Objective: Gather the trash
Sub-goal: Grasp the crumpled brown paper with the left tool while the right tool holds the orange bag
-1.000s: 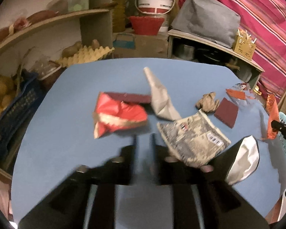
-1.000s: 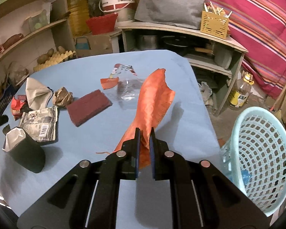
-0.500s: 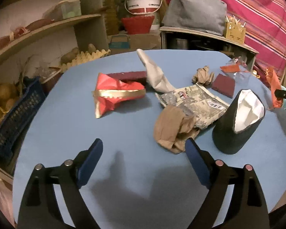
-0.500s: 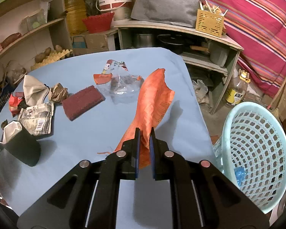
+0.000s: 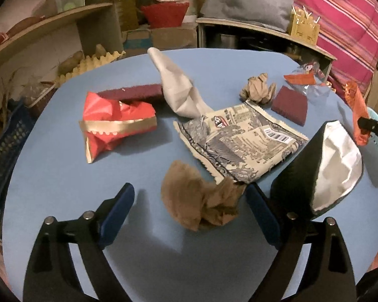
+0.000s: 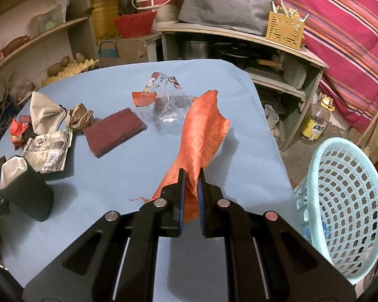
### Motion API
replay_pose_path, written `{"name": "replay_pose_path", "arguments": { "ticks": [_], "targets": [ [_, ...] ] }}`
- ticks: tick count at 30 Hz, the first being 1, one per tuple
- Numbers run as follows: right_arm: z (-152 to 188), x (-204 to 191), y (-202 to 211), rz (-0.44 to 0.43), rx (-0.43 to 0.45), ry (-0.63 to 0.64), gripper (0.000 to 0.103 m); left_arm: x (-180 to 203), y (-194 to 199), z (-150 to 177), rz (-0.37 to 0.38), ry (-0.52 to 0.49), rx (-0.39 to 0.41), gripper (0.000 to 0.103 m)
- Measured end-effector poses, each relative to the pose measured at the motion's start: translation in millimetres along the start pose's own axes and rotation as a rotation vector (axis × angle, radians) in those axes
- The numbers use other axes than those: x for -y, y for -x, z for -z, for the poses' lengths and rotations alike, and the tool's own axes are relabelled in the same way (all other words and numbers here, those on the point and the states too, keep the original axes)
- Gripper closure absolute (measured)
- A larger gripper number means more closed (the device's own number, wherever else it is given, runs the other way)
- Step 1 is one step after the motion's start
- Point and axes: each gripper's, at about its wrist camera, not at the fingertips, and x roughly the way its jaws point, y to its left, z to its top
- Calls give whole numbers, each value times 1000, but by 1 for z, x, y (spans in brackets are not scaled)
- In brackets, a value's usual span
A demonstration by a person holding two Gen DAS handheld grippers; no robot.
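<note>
Left fingers [image 5: 258,207] closing, spread around brown wad [image 5: 201,198] (untouched), right fingers [image 6: 200,188] pinching orange wrapper [image 6: 201,130], both angled downward.

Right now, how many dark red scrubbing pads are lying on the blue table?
2. One scrubbing pad lies near the crumpled brown paper at the table's far right; the other sits behind the red-and-gold wrapper. More could hide beneath wrappers.
</note>
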Motion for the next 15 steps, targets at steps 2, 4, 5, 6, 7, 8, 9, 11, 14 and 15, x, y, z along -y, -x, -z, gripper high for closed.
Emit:
{"name": "replay_pose_path", "arguments": {
  "ticks": [2,4,5,6,7,8,9,11,14,15],
  "targets": [
    [-1,-1,0,-2,1,1,93,-3,0,0,12,3,-8,37],
    [-2,-2,0,-7,3,1,93,-5,-2,1,28,2,-31,49],
    [-3,-3,1,-9,6,3,93,-6,0,3,26,-2,-30,49],
    [-3,-4,2,-12,8,5,93,-6,3,4,21,-6,-27,49],
    [-4,-5,3,-14,12,7,93,-6,5,5,18,-11,-24,49],
    [-4,-5,4,-16,16,9,93,-6,8,7,17,-14,-21,49],
    [-4,-6,6,-18,22,10,93,-8,12,7,15,-13,-16,49],
    [-5,-5,10,-23,32,8,93,-11,21,8,9,-1,-4,49],
    [-5,-3,17,-31,46,-1,93,-18,38,5,4,37,28,49],
    [-5,-3,19,-34,51,-4,93,-19,45,3,-1,49,42,49]
  ]
}}
